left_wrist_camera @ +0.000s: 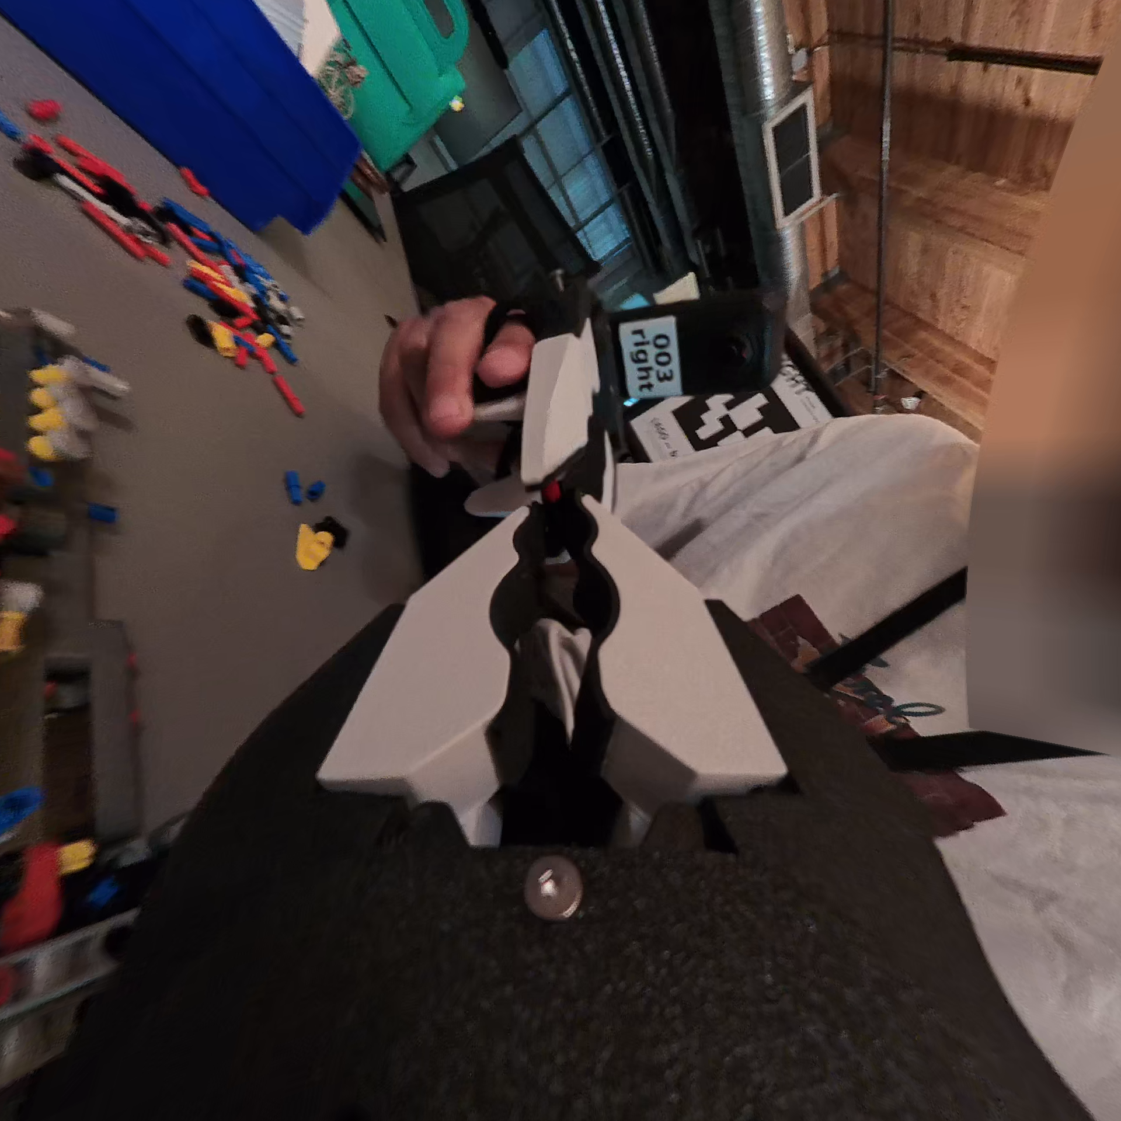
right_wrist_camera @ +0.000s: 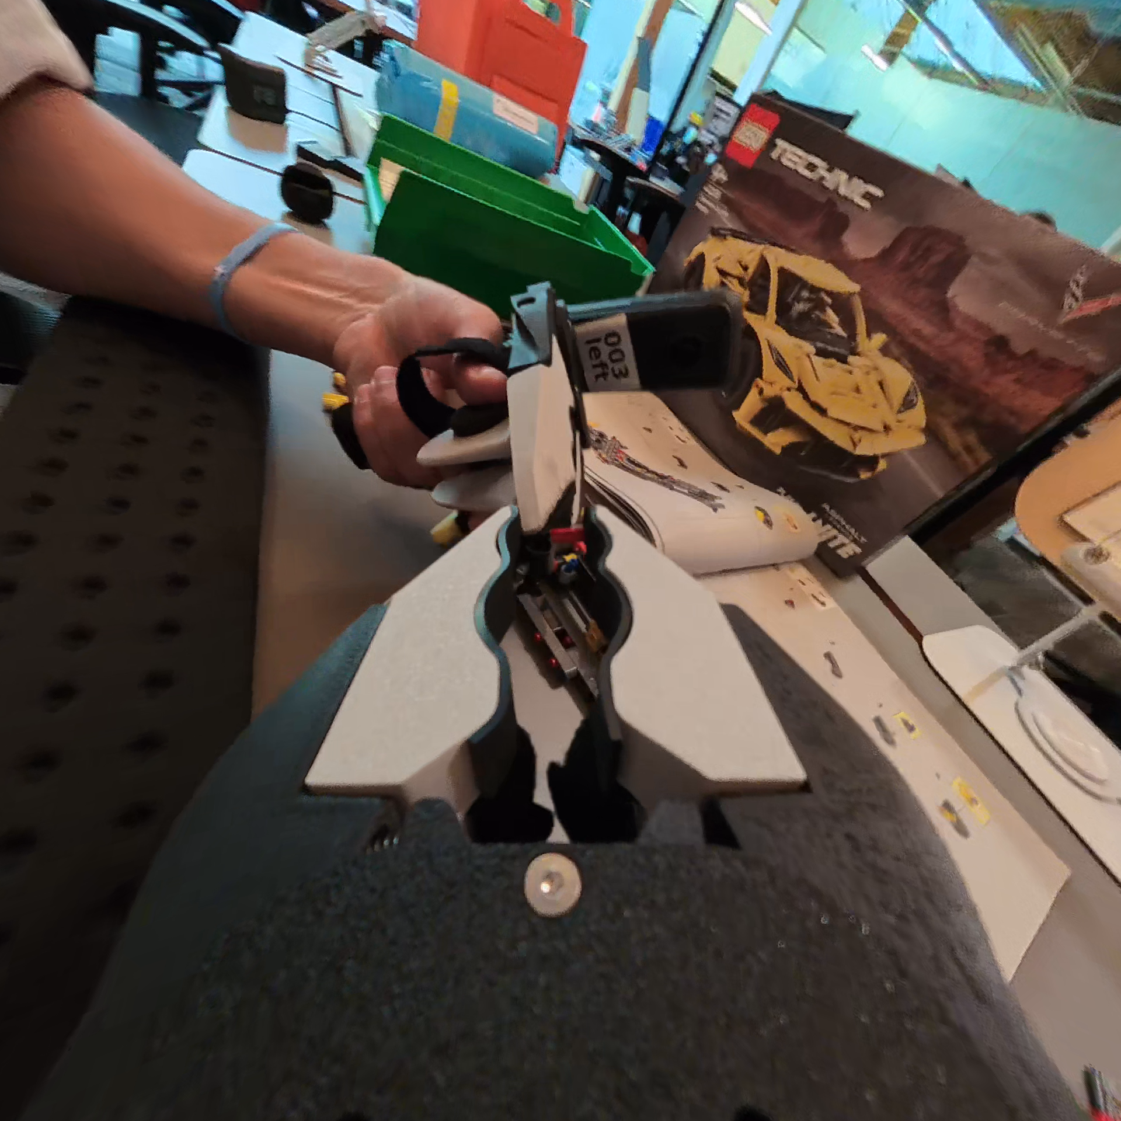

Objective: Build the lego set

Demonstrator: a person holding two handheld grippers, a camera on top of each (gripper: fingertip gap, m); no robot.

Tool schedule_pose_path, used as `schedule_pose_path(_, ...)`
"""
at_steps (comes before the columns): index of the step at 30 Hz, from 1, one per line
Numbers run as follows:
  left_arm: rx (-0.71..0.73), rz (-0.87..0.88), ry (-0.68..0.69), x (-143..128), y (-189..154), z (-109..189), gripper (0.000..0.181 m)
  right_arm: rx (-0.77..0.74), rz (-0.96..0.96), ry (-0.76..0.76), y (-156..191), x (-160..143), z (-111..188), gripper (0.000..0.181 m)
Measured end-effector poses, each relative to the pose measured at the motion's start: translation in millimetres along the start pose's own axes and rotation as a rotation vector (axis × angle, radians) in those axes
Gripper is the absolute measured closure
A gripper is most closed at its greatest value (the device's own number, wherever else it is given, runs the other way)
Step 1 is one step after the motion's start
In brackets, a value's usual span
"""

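My two grippers meet tip to tip above the table. In the right wrist view my right gripper [right_wrist_camera: 555,528] is shut on a small grey and black lego assembly [right_wrist_camera: 564,631] with red pins, which lies between its fingers. The left gripper comes in from above and its tips touch a red piece [right_wrist_camera: 567,535] at the assembly's far end. In the left wrist view my left gripper [left_wrist_camera: 555,515] is closed on the red and black end of the assembly [left_wrist_camera: 551,494]. The right gripper's fingers [left_wrist_camera: 558,400] show edge-on above it and hide the remainder.
Loose red, blue, yellow and black lego pieces [left_wrist_camera: 236,291] lie on the grey table [left_wrist_camera: 200,485], with a blue bin [left_wrist_camera: 200,97] behind them. An open instruction booklet [right_wrist_camera: 679,485], the set's box [right_wrist_camera: 879,315] and a green bin [right_wrist_camera: 485,230] stand beyond the grippers. A perforated dark surface [right_wrist_camera: 121,515] is at left. Less than 4 cm separates the two grippers' tips.
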State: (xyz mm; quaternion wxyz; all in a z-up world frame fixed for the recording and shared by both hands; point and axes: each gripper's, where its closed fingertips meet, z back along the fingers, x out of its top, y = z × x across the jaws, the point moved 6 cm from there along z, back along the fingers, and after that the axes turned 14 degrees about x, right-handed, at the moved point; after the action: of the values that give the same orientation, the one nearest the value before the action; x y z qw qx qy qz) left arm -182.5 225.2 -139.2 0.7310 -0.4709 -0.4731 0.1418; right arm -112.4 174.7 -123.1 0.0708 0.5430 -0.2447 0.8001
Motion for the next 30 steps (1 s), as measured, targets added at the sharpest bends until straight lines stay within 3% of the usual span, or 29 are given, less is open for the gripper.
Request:
schedule_pose_path(1, 0.044, -0.009, -0.012, 2.1, 4.2, 1.7, 0.177, -0.028, -0.017, 0.003, -2.8, -2.9, -0.7, 0.161)
schedule_pose_path(7, 0.259, -0.130, -0.123, 19.4, 19.0, 20.8, 0.176, -0.056, -0.237, -0.101, -24.2, -17.3, 9.8, 0.156)
schedule_pose_path(15, 0.310, -0.105, -0.198, 25.0, 24.4, 20.6, 0.176, -0.085, -0.291, -0.119, -31.1, -24.3, 12.3, 0.163)
schedule_pose_path(22, 0.484, -0.244, -0.197, 26.3, 29.7, 20.6, 0.175, -0.118, -0.380, -0.161, -44.3, -30.0, 22.0, 0.164)
schedule_pose_path(25, 0.698, -0.423, -0.206, 28.3, 34.1, 20.8, 0.175, -0.102, -0.448, -0.192, -47.9, -32.3, 22.2, 0.159)
schedule_pose_path(30, 1.168, -0.949, -0.205, 31.0, 30.2, 19.5, 0.176, -0.130, -0.548, -0.195, -56.4, -37.2, 18.5, 0.155)
